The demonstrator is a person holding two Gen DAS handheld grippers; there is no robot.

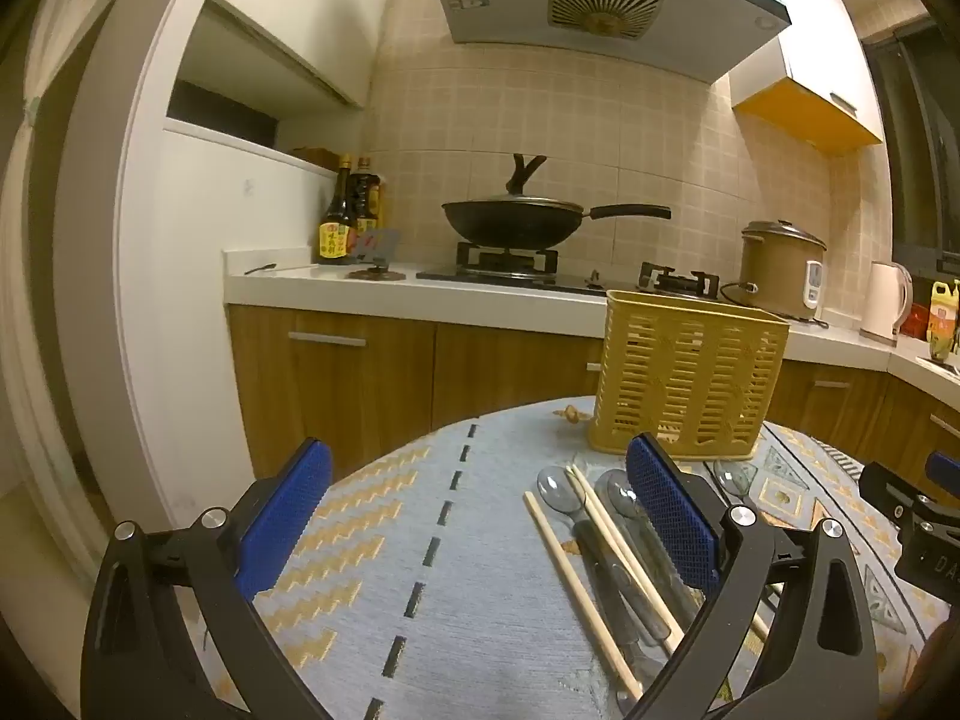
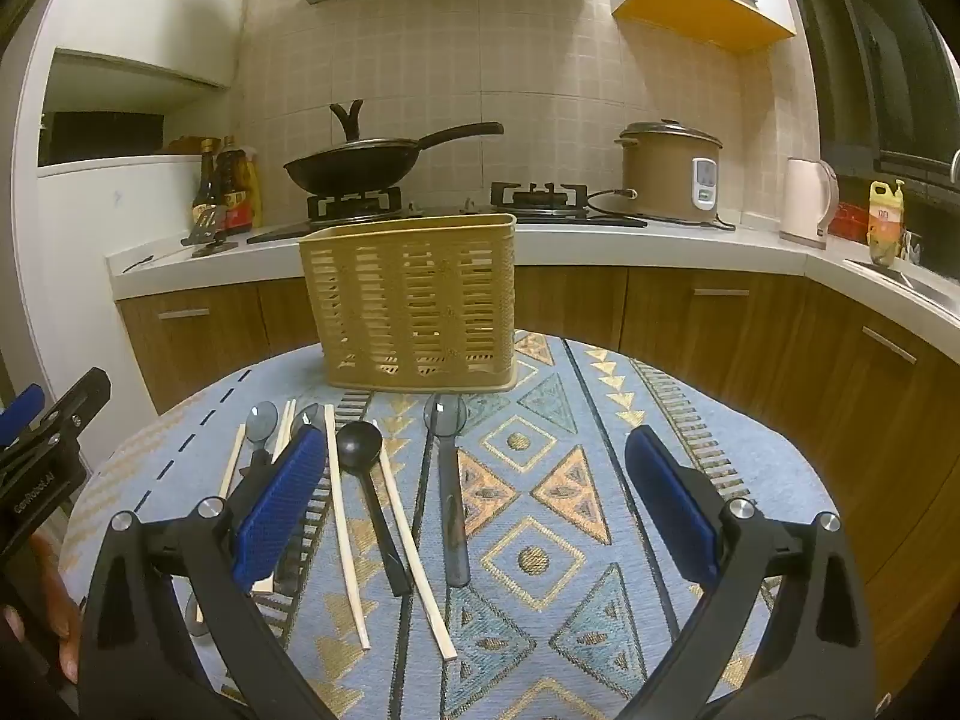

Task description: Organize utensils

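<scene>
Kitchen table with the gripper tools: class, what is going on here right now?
A person holds a left gripper and a right gripper, both open and empty, above a patterned tablecloth. Chopsticks, a black spoon and clear spoons lie loose on it. The yellow basket stands behind them, and nothing has been picked up yet.

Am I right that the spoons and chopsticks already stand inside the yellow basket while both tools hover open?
Not quite: the spoons and chopsticks lie on the tablecloth before the yellow basket, as the right wrist view shows. Both tools, left and right, are open.
</scene>
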